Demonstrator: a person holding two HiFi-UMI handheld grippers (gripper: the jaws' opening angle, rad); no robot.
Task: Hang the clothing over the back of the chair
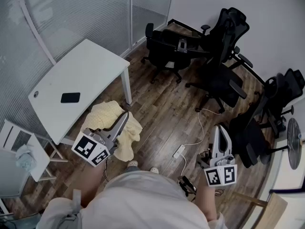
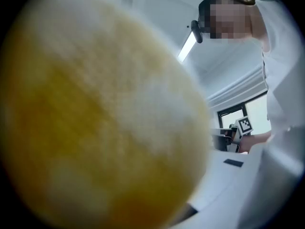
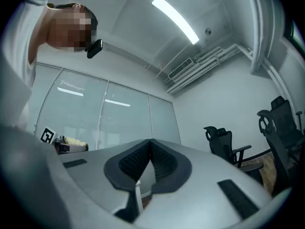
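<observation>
A pale yellow piece of clothing hangs bunched below the white table's corner, and my left gripper is shut on it. The left gripper view is almost filled by the blurred yellow fabric, which hides the jaws. To the right my right gripper is held up, its black pads pressed together with nothing between them. It points toward several black office chairs; the nearest one stands just right of it. Far off in the right gripper view the yellow clothing shows small.
A white table with a black phone stands at the left. More black chairs crowd the back and right. A white cable with an adapter lies on the wood floor. A white folding frame is at far left.
</observation>
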